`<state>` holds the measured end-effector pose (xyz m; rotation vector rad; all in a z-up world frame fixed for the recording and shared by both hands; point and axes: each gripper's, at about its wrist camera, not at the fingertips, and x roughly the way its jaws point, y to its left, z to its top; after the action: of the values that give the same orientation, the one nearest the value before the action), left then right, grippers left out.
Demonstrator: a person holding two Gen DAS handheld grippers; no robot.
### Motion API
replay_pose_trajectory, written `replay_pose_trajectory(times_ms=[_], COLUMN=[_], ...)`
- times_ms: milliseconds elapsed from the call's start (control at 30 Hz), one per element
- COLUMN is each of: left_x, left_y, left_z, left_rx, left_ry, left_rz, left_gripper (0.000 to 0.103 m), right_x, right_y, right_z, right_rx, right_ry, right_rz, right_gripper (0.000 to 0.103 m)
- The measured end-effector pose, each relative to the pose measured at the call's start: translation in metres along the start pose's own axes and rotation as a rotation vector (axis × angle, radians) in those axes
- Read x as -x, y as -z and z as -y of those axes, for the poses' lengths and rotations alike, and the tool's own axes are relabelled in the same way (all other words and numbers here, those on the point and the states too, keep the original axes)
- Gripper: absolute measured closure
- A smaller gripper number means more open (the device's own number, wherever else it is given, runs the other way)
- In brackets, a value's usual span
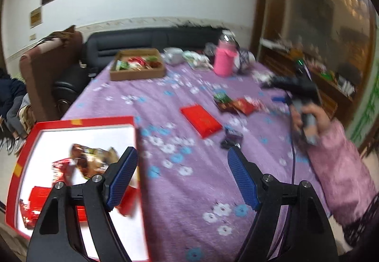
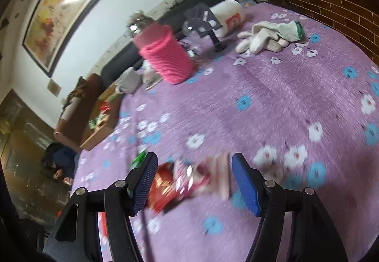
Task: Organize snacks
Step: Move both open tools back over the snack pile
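Note:
My left gripper (image 1: 182, 176) is open and empty above the purple flowered tablecloth (image 1: 189, 191), beside a red-rimmed white box (image 1: 78, 122) holding several snack packets (image 1: 94, 160). A flat red packet (image 1: 201, 121) and a cluster of red and green snack packets (image 1: 239, 103) lie further out. My right gripper (image 2: 193, 181) is open, its jaws on either side of blurred red snack packets (image 2: 180, 181) that lie on the cloth. The right gripper also shows in the left wrist view (image 1: 298, 91), held by a pink-sleeved hand.
A cardboard tray (image 1: 137, 72) of snacks stands at the far side. A pink knitted bottle (image 2: 165, 53), a white jar (image 2: 227, 15), white gloves (image 2: 267, 37) and clutter sit at the back. A black sofa (image 1: 154, 37) and brown armchair (image 1: 47, 67) border the table.

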<state>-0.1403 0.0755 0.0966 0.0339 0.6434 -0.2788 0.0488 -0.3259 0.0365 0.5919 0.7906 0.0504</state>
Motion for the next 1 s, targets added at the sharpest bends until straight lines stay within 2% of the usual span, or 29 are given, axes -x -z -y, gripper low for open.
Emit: replay_pose_trajectory(times_ms=[67,133,200,267,333,367,400,433,467,533,600,667,833,967,1000], left_x=[-0.01,-0.022,-0.037,-0.048,-0.058,-0.065,-0.07,-0.073,-0.078,-0.085,-0.092,-0.1,-0.118,-0.139,-0.143], left_y=[0.0,0.0,-0.002,-0.002,-0.005,-0.008,-0.01,-0.012,-0.014,-0.017,-0.019,-0.021,-0.02,-0.017,-0.016], left_z=[0.01,0.018,0.028,0.037,0.045,0.05,0.054,0.055,0.058,0.063,0.07,0.078,0.089,0.088,0.087], left_rx=[-0.02,-0.024,-0.018,-0.024,-0.041,-0.058,-0.07,-0.077,-0.09,-0.113,-0.145,-0.189,-0.241,-0.219,-0.207], left_ry=[0.007,0.018,0.03,0.03,0.012,-0.001,-0.015,-0.022,-0.024,-0.022,-0.016,-0.001,0.04,0.06,0.067], left_rz=[-0.04,-0.071,-0.104,-0.118,-0.121,-0.121,-0.124,-0.127,-0.135,-0.147,-0.157,-0.161,-0.186,-0.231,-0.241], left_gripper=[0.025,0.025,0.025,0.025,0.025,0.025,0.025,0.025,0.025,0.025,0.025,0.025,0.025,0.025,0.025], right_x=[-0.012,-0.024,-0.032,-0.039,-0.044,-0.048,-0.05,-0.044,-0.037,-0.016,-0.013,-0.019,-0.029,-0.031,-0.031], right_y=[-0.002,-0.002,0.0,0.001,0.003,0.004,0.005,0.007,0.006,0.007,0.012,0.019,0.04,0.054,0.059], right_z=[0.007,0.015,0.023,0.023,0.02,0.016,0.012,0.006,0.002,-0.01,-0.016,-0.022,-0.044,-0.057,-0.058], right_rx=[-0.002,-0.008,-0.039,-0.038,-0.042,-0.033,-0.026,-0.005,0.027,0.179,0.254,0.288,0.425,0.533,0.561], right_ry=[-0.011,-0.087,-0.179,-0.197,-0.239,-0.302,-0.372,-0.434,-0.437,-0.326,-0.242,-0.225,-0.138,-0.055,-0.026], right_rz=[-0.003,0.001,-0.024,-0.063,-0.128,-0.218,-0.299,-0.342,-0.331,-0.279,-0.275,-0.324,-0.354,-0.317,-0.308], right_gripper=[0.039,0.048,0.048,0.048,0.049,0.05,0.057,0.057,0.055,0.053,0.053,0.052,0.043,0.043,0.047])
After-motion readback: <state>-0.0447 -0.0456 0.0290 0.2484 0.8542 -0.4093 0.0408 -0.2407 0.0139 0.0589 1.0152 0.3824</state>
